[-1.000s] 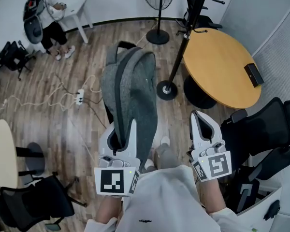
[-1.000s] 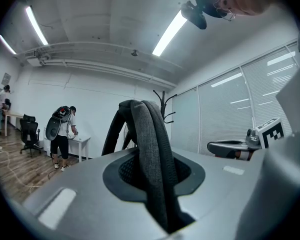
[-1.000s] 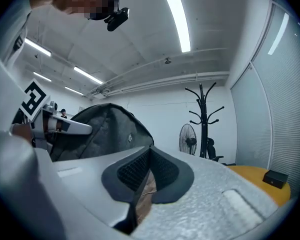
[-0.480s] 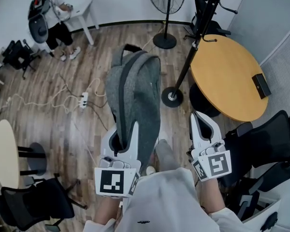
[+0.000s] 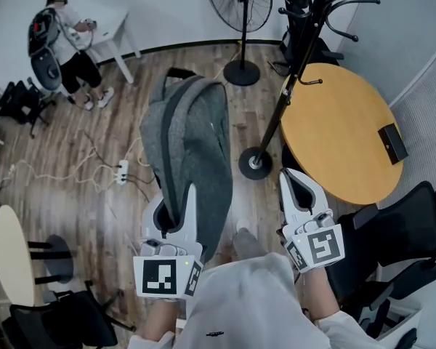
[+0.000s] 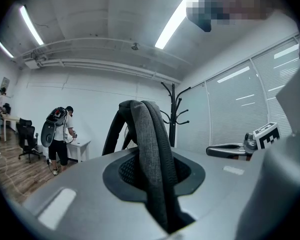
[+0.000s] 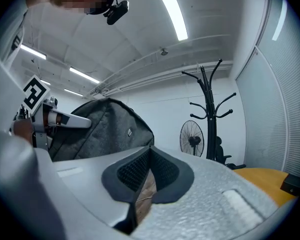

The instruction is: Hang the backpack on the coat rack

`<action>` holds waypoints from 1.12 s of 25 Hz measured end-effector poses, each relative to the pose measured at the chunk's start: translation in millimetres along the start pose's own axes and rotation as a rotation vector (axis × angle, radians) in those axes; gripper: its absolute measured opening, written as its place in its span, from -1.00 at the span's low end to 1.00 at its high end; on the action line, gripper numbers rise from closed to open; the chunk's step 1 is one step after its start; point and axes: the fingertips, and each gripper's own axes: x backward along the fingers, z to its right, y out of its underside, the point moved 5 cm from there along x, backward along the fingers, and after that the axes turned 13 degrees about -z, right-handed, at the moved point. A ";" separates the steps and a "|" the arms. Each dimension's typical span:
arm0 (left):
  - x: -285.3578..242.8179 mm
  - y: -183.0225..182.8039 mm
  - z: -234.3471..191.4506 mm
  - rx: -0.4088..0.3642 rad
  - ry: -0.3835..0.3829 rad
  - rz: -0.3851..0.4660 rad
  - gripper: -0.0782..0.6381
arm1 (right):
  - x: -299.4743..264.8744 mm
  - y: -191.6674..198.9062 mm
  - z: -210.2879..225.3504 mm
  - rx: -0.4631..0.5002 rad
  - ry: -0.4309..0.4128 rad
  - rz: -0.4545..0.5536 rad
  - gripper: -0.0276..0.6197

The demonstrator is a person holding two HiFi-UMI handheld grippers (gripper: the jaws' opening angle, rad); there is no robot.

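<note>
While left tongs [image 6: 151,159] clamp backpack strap [image 6: 146,121], right tongs [image 7: 149,151] closed, empty.

A pale grey top [image 5: 243,304] is worn, and the light grey left gripper [image 5: 173,198] and right gripper [image 5: 294,182] are lined with dark ribbed pads [image 7: 132,171] and each topped by a cube [image 5: 320,247] printed with black-and-white square markers.
</note>
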 end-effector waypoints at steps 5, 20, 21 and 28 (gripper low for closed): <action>-47.1 -27.5 -4.7 -0.010 -0.016 0.007 -0.50 | -35.0 -16.1 41.1 0.000 0.002 0.012 -0.91; -138.6 -67.9 -10.0 -0.022 -0.049 0.026 -0.50 | -101.5 -30.0 117.6 -0.029 -0.013 0.016 -0.91; -140.5 -69.0 -12.0 -0.026 -0.045 0.027 -0.49 | -103.2 -31.0 117.1 -0.029 -0.009 0.017 -0.91; -159.4 -79.0 -27.4 -0.027 -0.003 0.020 -0.50 | -118.6 -37.4 119.2 -0.049 0.043 -0.001 -0.91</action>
